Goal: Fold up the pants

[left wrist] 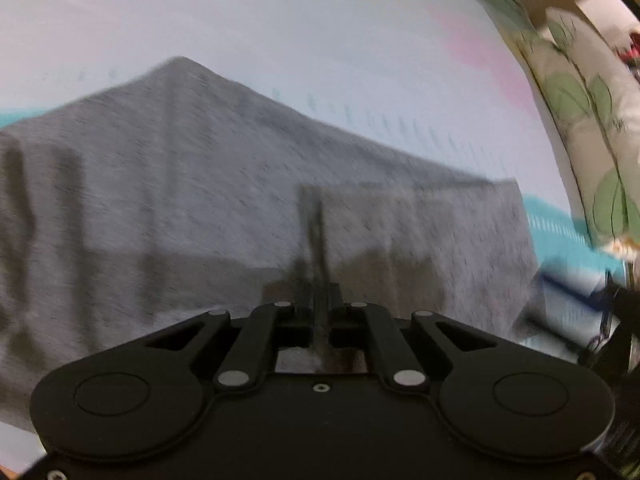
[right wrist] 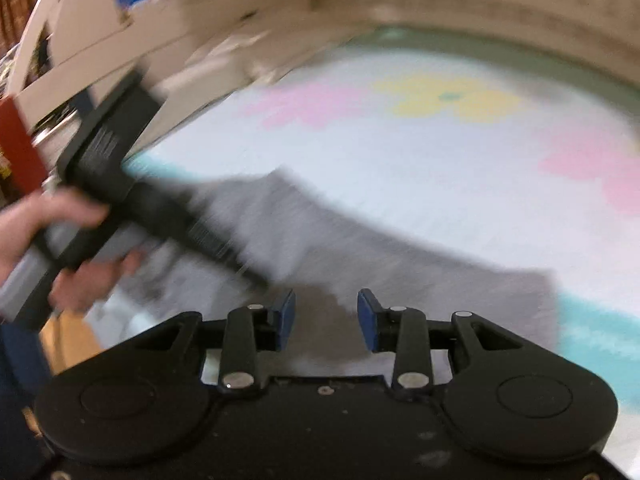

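Big pastel flower blanket (left wrist: 360,60) with the grey pants (left wrist: 200,200) lying flat on it. Left gripper (left wrist: 318,240) is over the pants, jaws nearly together, can't tell if pinching fabric. Right gripper (right wrist: 326,316) jaws apart, nothing between.

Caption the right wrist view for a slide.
Right gripper, jaws open and empty, above grey pants on a pastel flowered mat; a hand holds the other gripper at left.

left wrist: close, downward | right wrist: same (both share pants (left wrist: 248,184))
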Available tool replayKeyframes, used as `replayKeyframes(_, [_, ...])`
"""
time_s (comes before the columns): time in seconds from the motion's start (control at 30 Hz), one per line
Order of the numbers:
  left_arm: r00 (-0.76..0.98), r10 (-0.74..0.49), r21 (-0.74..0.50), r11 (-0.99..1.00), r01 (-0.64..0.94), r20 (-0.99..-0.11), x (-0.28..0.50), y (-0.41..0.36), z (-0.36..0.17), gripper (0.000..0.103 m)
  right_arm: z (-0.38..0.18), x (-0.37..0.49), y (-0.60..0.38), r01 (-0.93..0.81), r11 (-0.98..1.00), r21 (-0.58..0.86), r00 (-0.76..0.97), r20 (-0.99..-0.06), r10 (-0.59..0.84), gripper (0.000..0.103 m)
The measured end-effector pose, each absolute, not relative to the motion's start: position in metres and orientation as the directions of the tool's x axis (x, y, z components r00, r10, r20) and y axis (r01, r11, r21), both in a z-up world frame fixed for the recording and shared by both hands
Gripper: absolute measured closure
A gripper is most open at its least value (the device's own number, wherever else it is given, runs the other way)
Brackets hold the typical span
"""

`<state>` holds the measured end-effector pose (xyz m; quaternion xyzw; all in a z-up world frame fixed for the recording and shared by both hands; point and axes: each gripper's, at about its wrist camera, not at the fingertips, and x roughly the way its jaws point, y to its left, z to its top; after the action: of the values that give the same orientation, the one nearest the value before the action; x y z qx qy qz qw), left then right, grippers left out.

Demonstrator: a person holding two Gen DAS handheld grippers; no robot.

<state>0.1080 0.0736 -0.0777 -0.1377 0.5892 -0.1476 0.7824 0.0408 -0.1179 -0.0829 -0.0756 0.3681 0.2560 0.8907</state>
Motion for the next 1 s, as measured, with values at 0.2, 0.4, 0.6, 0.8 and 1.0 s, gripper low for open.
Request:
replayKeyframes(0.2, [0.251,-0.371,-0.353,0.929,0.113,-0.894,0.104,0.047,-0.09,0.075,-0.067,0.073,-0.171,-0.273,0.958,0.087,0.712,-0.652,0.263,0.066])
replayKeyframes(0.4, [0.285,-0.4,-0.407,0.913,0.037,-0.871,0.108,0.052,-0.092,0.067,-0.075,0.077,-0.196,-0.155,0.978,0.141,0.701,-0.681,0.209,0.066])
replayKeyframes(0.6, [0.315,-0.334,-0.365,0.93,-0.045,-0.888,0.109,0.071,-0.09,0.064,-0.078,0.076,-0.189,-0.162,0.977,0.141,0.692,-0.689,0.214,0.066])
replayKeyframes(0.8, [0.295,-0.404,-0.419,0.908,0.015,-0.866,0.11,0.052,-0.098,0.033,-0.079,0.083,-0.2,-0.172,0.973,0.153,0.684,-0.692,0.229,0.066])
replayKeyframes(1.0, [0.313,-0.382,-0.387,0.921,0.05,-0.869,0.114,0.041,-0.094,0.089,-0.076,0.08,-0.211,-0.169,0.978,0.118,0.663,-0.721,0.202,0.066])
